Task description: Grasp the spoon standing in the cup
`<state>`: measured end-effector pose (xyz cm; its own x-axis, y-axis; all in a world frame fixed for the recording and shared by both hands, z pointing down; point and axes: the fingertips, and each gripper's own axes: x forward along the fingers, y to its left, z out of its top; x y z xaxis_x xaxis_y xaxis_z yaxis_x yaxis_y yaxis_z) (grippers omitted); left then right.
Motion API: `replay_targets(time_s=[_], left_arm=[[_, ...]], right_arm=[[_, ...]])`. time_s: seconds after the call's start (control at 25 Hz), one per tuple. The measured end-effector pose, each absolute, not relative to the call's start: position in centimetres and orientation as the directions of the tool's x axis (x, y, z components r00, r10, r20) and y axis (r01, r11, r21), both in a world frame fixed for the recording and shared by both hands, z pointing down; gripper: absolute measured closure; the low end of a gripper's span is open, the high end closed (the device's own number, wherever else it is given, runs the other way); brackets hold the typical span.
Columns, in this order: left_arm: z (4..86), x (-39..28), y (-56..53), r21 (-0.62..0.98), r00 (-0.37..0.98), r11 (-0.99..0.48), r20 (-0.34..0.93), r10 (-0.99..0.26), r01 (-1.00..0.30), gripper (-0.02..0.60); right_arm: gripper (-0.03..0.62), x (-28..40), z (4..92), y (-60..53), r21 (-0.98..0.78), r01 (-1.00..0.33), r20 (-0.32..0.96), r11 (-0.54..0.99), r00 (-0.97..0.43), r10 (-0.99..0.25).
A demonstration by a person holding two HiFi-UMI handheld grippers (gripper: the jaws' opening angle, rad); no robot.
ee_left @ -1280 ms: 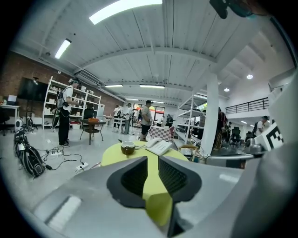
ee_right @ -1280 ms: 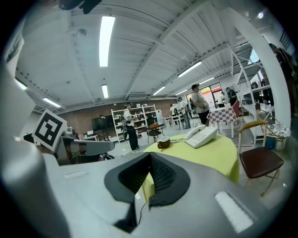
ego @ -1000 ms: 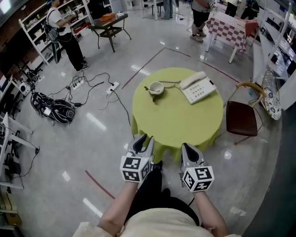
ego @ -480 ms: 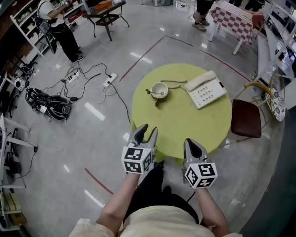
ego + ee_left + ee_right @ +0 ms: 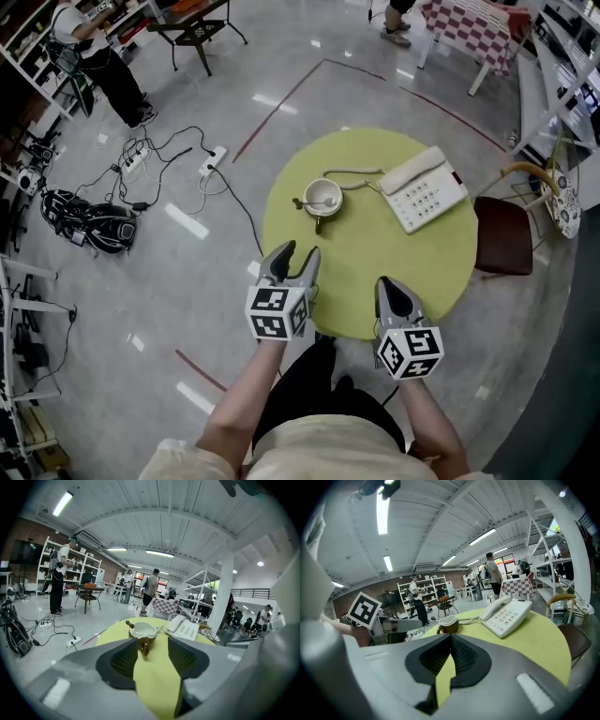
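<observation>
Nearest, both tools hang over the near edge of the desk (image 5: 375,258). The left tongs (image 5: 300,250) have just been opening & now stand spread wide, w/ nothing btwn the pads, only bare desk & the cup showing thru the gap. The right tongs (image 5: 390,284) are clenched tip to tip, empty. Further out, approx mid-desk, the cup (image 5: 323,196) stands w/ its brown handle turned toward the person. It lies ahead of the left tongs, a touch to their right in the head view, well apart. The left gripper view has it dead centre btwn the jaws, whereas from the right tongs it sits off to the left. So the left hand is nearer & better lined up, imo. The spoon (image 5: 307,202) leans low in the cup, not upright: bowl end inside, handle end poking over the rim on the person's left, long axis roughly left-right, i.e. across the approach line. Reckon the open jaws must come in over that left rim. Farthest, a phone (image 5: 424,189) lies right of the cup.
</observation>
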<state>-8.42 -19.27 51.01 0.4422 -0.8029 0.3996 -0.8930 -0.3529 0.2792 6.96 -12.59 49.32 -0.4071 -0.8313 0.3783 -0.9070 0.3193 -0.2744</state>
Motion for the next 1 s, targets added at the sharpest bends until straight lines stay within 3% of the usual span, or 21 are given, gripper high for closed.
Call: replay_targets(time_s=[1.0], left_arm=[[55.0,-9.8,-28.6,0.379,0.433,-0.265,0.479,-0.764,-0.887,0.387]], right_arm=[[0.592,4.3,52.4,-20.7,-0.321,-0.899,0.433,0.298,-0.419,-0.798]])
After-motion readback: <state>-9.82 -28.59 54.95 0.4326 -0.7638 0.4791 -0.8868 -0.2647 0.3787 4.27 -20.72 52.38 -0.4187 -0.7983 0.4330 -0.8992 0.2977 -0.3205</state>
